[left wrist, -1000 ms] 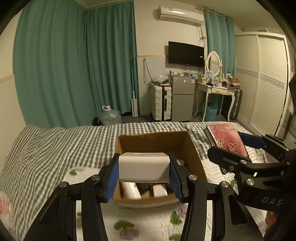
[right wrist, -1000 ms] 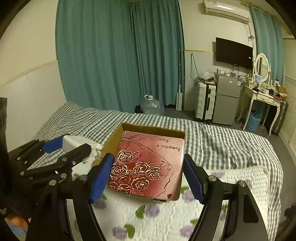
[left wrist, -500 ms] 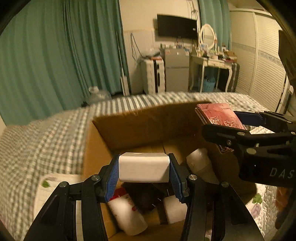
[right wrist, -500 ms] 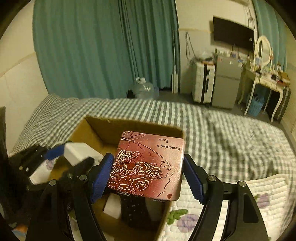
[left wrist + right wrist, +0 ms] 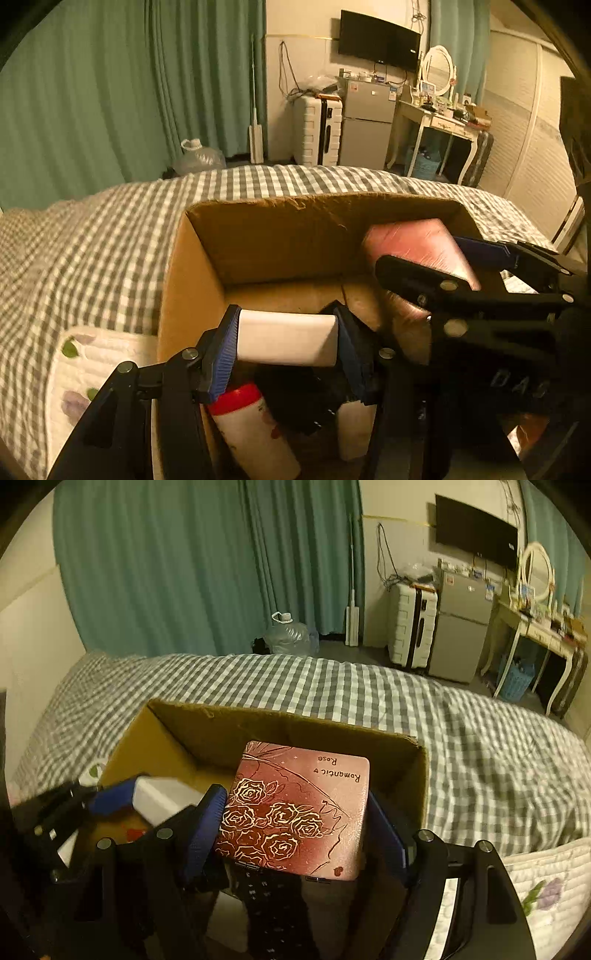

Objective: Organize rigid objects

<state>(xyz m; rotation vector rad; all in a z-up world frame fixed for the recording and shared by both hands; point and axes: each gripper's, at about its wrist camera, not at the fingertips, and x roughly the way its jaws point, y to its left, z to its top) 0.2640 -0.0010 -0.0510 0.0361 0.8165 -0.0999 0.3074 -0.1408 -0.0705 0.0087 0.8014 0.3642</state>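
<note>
My left gripper [image 5: 286, 341] is shut on a white rectangular box [image 5: 287, 342] and holds it inside the open cardboard box [image 5: 295, 214], over a red-capped white bottle [image 5: 251, 428]. My right gripper [image 5: 295, 816] is shut on a red tin with rose drawings [image 5: 295, 808] and holds it down in the right part of the same cardboard box [image 5: 280, 723]. The tin also shows, blurred, in the left wrist view [image 5: 417, 251]. The left gripper with the white box shows in the right wrist view [image 5: 122, 799]. A black remote [image 5: 273, 908] lies under the tin.
The cardboard box stands on a bed with a grey checked cover [image 5: 92, 251] and a floral quilt [image 5: 535, 878]. Beyond the bed are green curtains, a water jug [image 5: 286, 635], a white suitcase [image 5: 317, 129], a small fridge [image 5: 367, 125] and a dressing table [image 5: 443, 122].
Both grippers have moved forward and down from above the bed into the cardboard box, each still holding its object.
</note>
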